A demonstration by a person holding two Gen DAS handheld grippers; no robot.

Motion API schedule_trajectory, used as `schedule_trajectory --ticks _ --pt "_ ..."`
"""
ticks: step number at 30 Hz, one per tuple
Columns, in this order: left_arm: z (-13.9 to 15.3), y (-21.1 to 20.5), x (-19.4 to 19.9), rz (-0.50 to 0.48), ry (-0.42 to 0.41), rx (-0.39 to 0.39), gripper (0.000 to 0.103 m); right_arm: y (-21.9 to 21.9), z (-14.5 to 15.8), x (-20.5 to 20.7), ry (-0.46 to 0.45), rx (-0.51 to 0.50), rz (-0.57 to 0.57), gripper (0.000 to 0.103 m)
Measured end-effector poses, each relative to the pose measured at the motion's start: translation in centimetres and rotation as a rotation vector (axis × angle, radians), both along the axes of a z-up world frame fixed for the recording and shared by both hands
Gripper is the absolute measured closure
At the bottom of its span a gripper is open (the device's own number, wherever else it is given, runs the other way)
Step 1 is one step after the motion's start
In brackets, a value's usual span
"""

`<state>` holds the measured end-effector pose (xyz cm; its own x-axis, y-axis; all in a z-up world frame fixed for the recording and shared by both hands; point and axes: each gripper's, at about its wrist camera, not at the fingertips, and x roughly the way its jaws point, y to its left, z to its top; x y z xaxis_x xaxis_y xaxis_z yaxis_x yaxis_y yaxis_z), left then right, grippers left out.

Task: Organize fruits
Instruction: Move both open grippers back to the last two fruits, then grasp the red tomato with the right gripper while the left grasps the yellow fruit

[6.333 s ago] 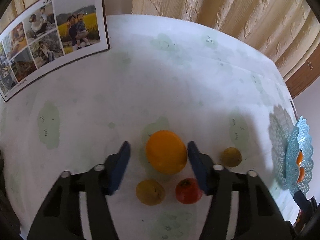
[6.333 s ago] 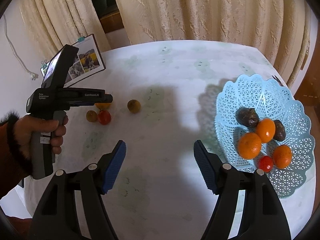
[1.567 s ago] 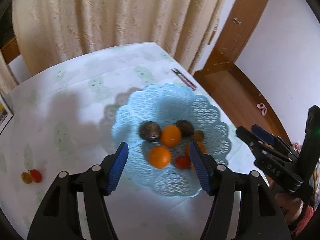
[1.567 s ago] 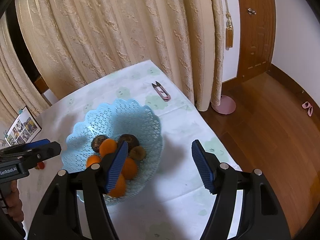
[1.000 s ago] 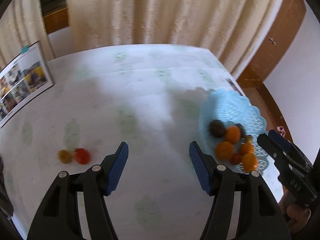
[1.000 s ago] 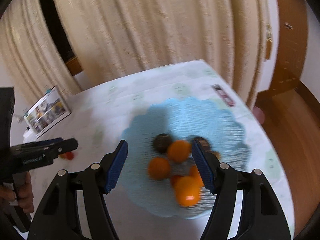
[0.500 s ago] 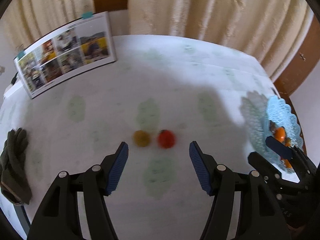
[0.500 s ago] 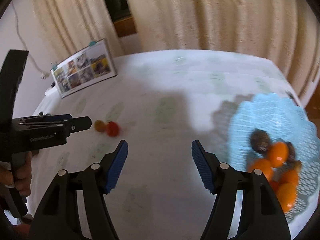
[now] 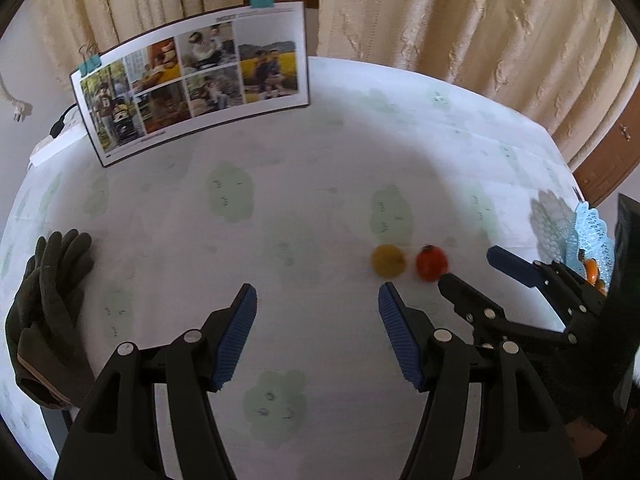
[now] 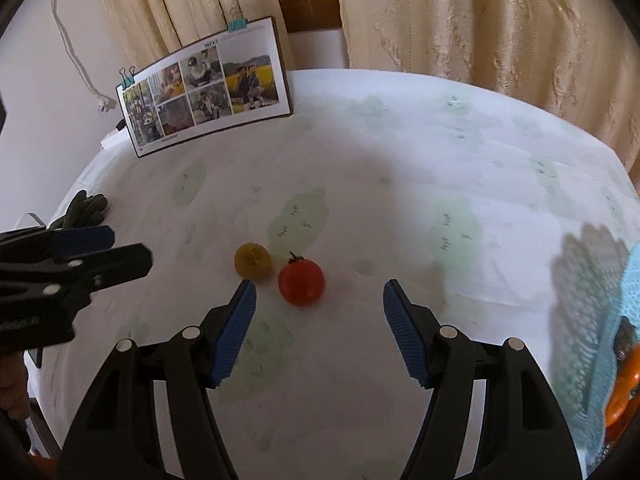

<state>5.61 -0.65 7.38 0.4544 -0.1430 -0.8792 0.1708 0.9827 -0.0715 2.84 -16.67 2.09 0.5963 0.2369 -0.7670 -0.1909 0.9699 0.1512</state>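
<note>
While both grippers' jaws gape empty: red tomato (image 10: 301, 282) just ahead of the right gripper (image 10: 316, 308), near its left jaw.

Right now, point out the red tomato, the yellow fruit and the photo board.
red tomato (image 10: 301, 282), right wrist view, middle of its skin
yellow fruit (image 10: 252, 260), right wrist view, its centre
photo board (image 9: 192, 80), left wrist view, middle photo

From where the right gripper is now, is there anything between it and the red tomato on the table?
Nothing visible stands in the way. The right gripper is open and empty, and the red tomato lies on bare tablecloth just ahead of its fingertips. The yellow fruit sits beside the tomato, to its left, not in front of it.
</note>
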Motion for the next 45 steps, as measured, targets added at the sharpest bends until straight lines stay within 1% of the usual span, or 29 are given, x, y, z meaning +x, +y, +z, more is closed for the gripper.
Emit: schedule_trajectory --ticks 3,4,6,8,10,13,17,29,35,39,40,43,44,45 --pt "-0.3 0.8 0.3 0.004 0.008 0.001 0.039 0.9 -0.6 0.9 0.008 -0.006 0.012 0.039" --pt "-0.4 1.0 0.4 0.004 0.010 0.002 0.039 1.2 -0.9 1.2 0.017 -0.011 0.015 0.046" --pt "-0.6 1.3 0.7 0.003 0.016 0.002 0.040 1.5 -1.4 1.8 0.034 -0.014 0.015 0.054" --pt "-0.7 1.4 0.9 0.000 0.019 0.003 0.040 1.6 -1.9 2.2 0.049 -0.014 0.014 0.067" --pt "-0.9 1.4 1.1 -0.005 0.021 0.002 0.040 1.7 -2.1 2.4 0.055 -0.011 0.018 0.074" --pt "-1.1 1.2 1.5 -0.015 0.027 -0.003 0.039 1.5 -2.0 2.3 0.054 -0.002 0.014 0.074" --pt "-1.6 0.6 2.1 -0.030 0.038 -0.016 0.040 0.4 -0.4 1.4 0.019 0.025 -0.012 0.074" --pt "-3.5 -3.8 3.6 -0.105 0.063 -0.067 0.040 -5.7 3.6 -1.7 -0.057 0.041 -0.163 0.074" --pt "-4.8 -5.5 4.4 -0.119 0.087 -0.089 0.050 -8.4 4.3 -3.4 -0.067 0.041 -0.217 0.074" --pt "-5.7 -6.1 4.8 -0.110 0.108 -0.092 0.061 -9.7 4.5 -4.3 -0.071 0.041 -0.244 0.074" --pt "-5.7 -6.3 4.8 -0.108 0.102 -0.085 0.062 -10.1 4.5 -4.6 -0.073 0.042 -0.251 0.074" --pt "-5.8 -6.7 4.7 -0.108 0.096 -0.082 0.072 -11.3 4.7 -5.4 -0.079 0.047 -0.271 0.074" --pt "-5.9 -6.7 4.7 -0.107 0.098 -0.084 0.075 -11.6 4.9 -5.7 -0.082 0.048 -0.278 0.074" --pt "-5.8 -6.8 4.7 -0.104 0.101 -0.087 0.075 -11.9 4.9 -5.9 -0.085 0.049 -0.283 0.074"
